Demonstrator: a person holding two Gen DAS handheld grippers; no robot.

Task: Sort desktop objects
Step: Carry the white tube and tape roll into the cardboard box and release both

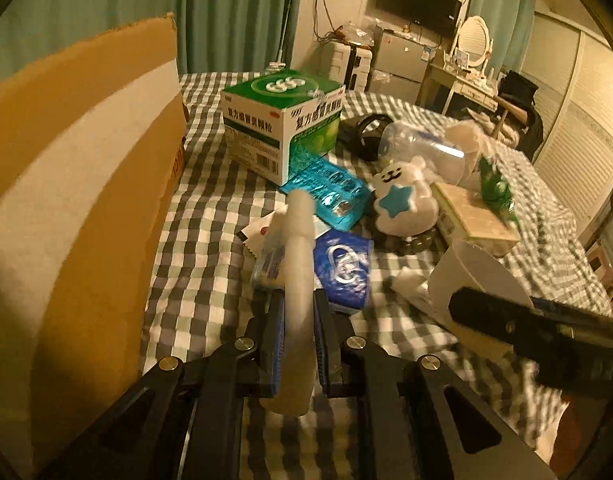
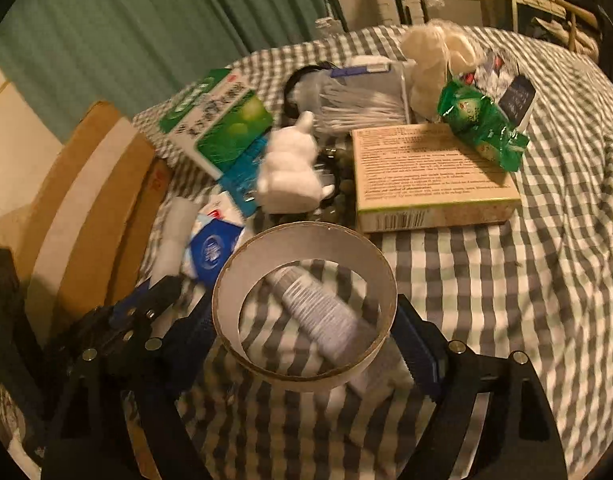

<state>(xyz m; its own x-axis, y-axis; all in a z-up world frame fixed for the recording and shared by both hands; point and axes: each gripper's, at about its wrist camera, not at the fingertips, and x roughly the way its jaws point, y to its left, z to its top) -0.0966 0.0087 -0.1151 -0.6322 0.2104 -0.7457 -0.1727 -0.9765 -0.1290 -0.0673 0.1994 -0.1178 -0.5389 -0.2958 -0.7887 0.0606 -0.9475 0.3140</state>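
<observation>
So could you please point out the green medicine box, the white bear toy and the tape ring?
green medicine box (image 1: 266, 136): left wrist view, front face.
white bear toy (image 1: 402, 196): left wrist view, belly.
tape ring (image 2: 306, 242): right wrist view, inner wall.

Matt woven checked cloth (image 2: 486, 280); matt cardboard ring (image 2: 306, 308); glossy green plastic packet (image 2: 482, 128); fluffy plush toy (image 1: 402, 200).

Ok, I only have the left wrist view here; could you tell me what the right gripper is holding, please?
Observer: The right gripper is shut on a cardboard ring, one finger on each side.
Operator: Is anything beneath it?
Observer: Yes, a white tube lies on the checked cloth, seen through the hole.
Operator: And the tan box?
Observer: The tan box bears a barcode on its near side.
</observation>
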